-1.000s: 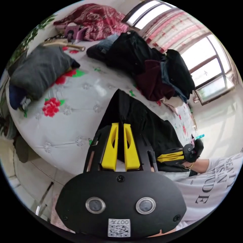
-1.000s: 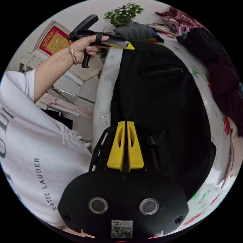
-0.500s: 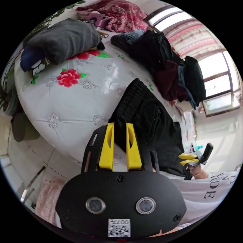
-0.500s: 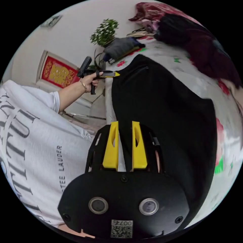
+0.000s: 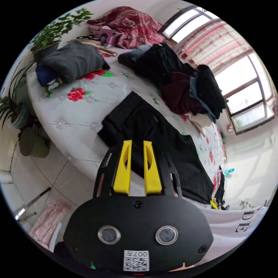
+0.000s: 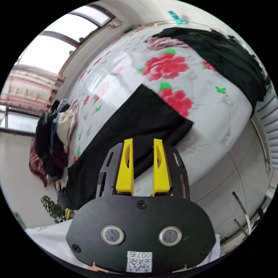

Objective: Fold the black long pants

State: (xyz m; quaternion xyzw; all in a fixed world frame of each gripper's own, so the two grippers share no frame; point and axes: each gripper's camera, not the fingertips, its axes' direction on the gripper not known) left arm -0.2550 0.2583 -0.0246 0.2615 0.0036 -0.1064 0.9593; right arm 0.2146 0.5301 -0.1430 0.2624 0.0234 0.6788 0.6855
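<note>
Black fabric lies stretched along the near edge of the bed: the black long pants (image 5: pixel 162 139) rest flat on a white quilted bedspread (image 5: pixel 78 107) printed with red flowers, the ribbed waistband toward the grey pillow end and the legs running off toward the window side. In the left gripper view, the left gripper (image 5: pixel 136 144) hangs just above the waist part of the pants, its yellow jaws spread apart with nothing between them. A folded grey garment (image 5: pixel 71 60) sits near the head of the bed, beside a potted plant (image 5: pixel 55 29), and a heap of dark clothes (image 5: pixel 179 78) is piled on the far side of the pants, with a red patterned blanket (image 5: pixel 130 24) beyond it. A sliver of the person's white printed shirt (image 5: pixel 237 223) shows at the lower edge. In the right gripper view, the right gripper (image 6: pixel 143 144) hovers over the leg part of the pants (image 6: pixel 136 127), which lie as one long strip ending in a squared hem near the bed's edge; its jaws also stand apart, gripping nothing. Another dark green garment (image 6: pixel 231 55) lies at the far corner of the bedspread (image 6: pixel 202 115), well apart from the pants.
</note>
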